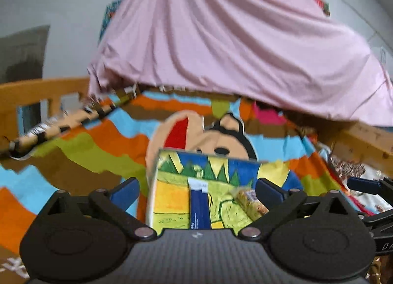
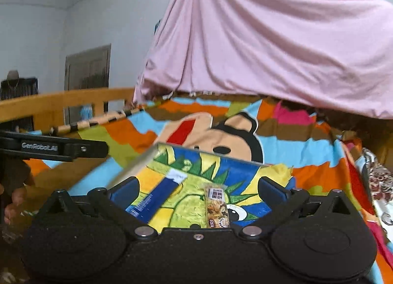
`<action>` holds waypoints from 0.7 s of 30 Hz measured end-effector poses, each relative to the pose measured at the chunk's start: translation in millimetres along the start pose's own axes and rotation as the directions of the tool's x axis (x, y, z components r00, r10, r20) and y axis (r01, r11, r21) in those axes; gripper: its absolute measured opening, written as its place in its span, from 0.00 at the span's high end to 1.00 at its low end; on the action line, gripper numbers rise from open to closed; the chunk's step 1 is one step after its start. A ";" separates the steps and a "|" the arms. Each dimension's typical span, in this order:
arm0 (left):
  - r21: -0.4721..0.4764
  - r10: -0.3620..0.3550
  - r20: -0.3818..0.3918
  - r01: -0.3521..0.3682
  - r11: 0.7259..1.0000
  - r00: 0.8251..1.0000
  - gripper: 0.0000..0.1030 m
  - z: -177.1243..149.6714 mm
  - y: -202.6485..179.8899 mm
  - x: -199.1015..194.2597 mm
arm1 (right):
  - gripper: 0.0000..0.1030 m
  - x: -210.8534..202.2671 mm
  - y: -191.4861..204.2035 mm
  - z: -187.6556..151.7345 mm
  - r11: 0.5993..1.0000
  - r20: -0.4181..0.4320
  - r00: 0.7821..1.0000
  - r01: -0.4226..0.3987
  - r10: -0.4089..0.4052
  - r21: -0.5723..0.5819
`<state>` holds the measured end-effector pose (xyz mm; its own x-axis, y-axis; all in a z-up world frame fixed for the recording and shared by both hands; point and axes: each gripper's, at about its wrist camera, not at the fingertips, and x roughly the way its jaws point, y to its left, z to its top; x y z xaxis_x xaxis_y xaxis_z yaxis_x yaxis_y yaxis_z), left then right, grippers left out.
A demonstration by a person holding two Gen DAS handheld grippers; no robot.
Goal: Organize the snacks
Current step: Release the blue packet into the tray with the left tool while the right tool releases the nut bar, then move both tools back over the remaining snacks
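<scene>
A box with a painted yellow, green and blue top [image 1: 169, 200] lies on the bed. A dark blue snack bar [image 1: 199, 207] and a clear-wrapped snack packet [image 1: 250, 201] rest on that top. My left gripper [image 1: 196, 193] hovers over them, open, with nothing pinched. In the right wrist view the same box [image 2: 240, 168] carries the blue bar [image 2: 152, 200] and the packet [image 2: 217, 206]. My right gripper [image 2: 198, 190] is open above them, holding nothing. The left gripper's black finger [image 2: 61, 147] reaches in from the left edge of that view.
A bright cartoon blanket [image 1: 86, 151] covers the bed. A pink sheet [image 1: 221, 38] hangs over the far side. A wooden bed rail [image 2: 61, 102] runs along the left, with a striped stick [image 1: 61, 126] lying by it. A patterned cloth [image 2: 378, 180] lies at the right.
</scene>
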<state>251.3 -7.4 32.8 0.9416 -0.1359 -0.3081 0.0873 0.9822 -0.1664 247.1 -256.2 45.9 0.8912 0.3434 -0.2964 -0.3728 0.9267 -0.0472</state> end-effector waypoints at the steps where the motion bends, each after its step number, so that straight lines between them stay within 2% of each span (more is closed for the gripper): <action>1: 0.001 0.000 0.010 0.000 1.000 1.000 0.01 1.2 0.6 -8.5 | 0.01 -10.2 2.7 1.4 1.000 0.010 1.000 0.001 -0.001 -0.001; 12: 0.012 0.001 0.058 -0.002 1.000 0.998 0.00 -14.6 2.3 -96.8 | 0.01 -92.7 34.3 -6.8 0.999 0.048 0.999 0.019 -0.017 -0.050; 21: 0.054 -0.005 0.045 0.002 0.999 0.999 0.00 -38.4 -3.0 -137.2 | 0.01 -128.1 45.9 -32.5 0.998 0.021 0.999 0.047 -0.046 -0.040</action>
<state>109.3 3.4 39.6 0.9548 -0.1345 -0.2651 0.1068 0.9875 -0.1162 107.4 -262.7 50.7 0.9125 0.3035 -0.2741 -0.3407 0.9349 -0.0991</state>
